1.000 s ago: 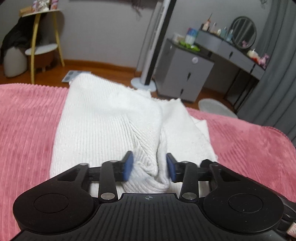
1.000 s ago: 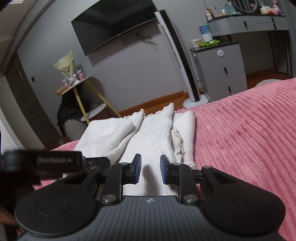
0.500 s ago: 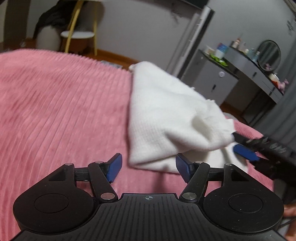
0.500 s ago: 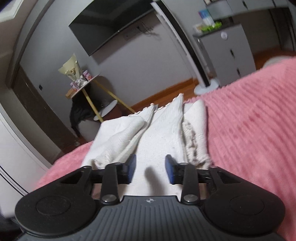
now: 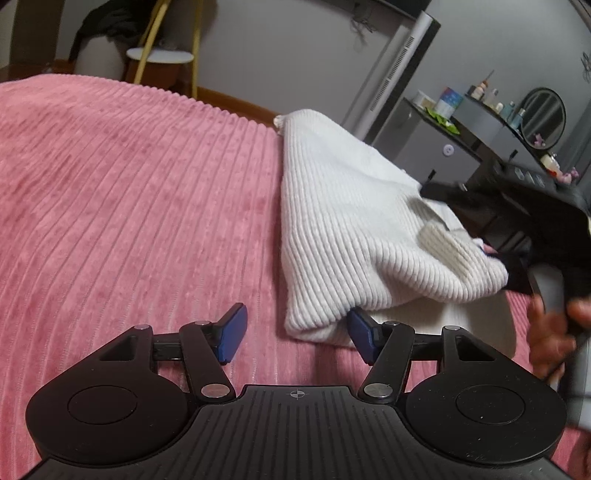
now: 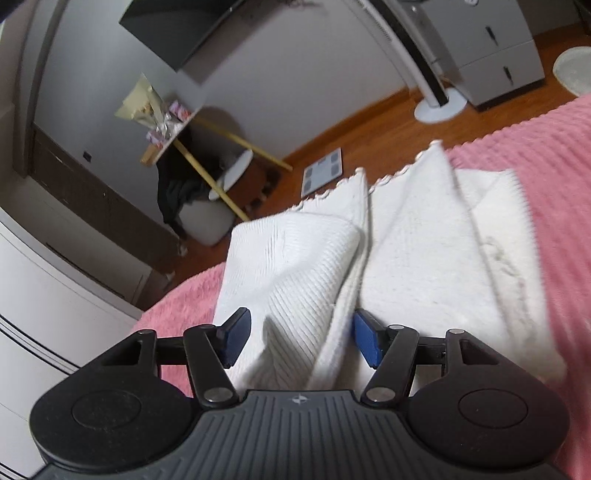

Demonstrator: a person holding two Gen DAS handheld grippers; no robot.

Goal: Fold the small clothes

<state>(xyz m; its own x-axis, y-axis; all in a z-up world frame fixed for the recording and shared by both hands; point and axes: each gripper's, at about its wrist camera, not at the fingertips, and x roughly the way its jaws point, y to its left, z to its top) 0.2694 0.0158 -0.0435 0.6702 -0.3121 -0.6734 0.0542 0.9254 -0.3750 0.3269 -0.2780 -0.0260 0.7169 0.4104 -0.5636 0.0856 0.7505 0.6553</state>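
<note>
A white ribbed knit garment [image 5: 351,221] lies folded on the pink bedspread [image 5: 129,203]. My left gripper [image 5: 297,334] sits low over the bedspread at the garment's near corner. Its jaws are closing; the corner lies between them beside the right pad [image 5: 364,338], and the left pad is clear of the cloth. The right gripper's black housing [image 5: 535,221] and a person's hand [image 5: 550,332] show blurred at the garment's right edge. In the right wrist view my right gripper [image 6: 300,341] is opening, with a raised fold of the garment [image 6: 295,280] loose between its jaws.
The bedspread's far edge drops to a wooden floor. Beyond stand a tower fan [image 5: 391,74], a grey cabinet [image 5: 424,147] and a dressing table with a round mirror [image 5: 543,118]. A yellow-legged side table [image 6: 207,147], a floor scale [image 6: 321,173] and a wall television [image 6: 177,33] are farther off.
My left gripper let go of the cloth fold and slid left off the garment to its near corner. My right gripper's jaws went from narrow to wide, and it rolled and shifted across the garment.
</note>
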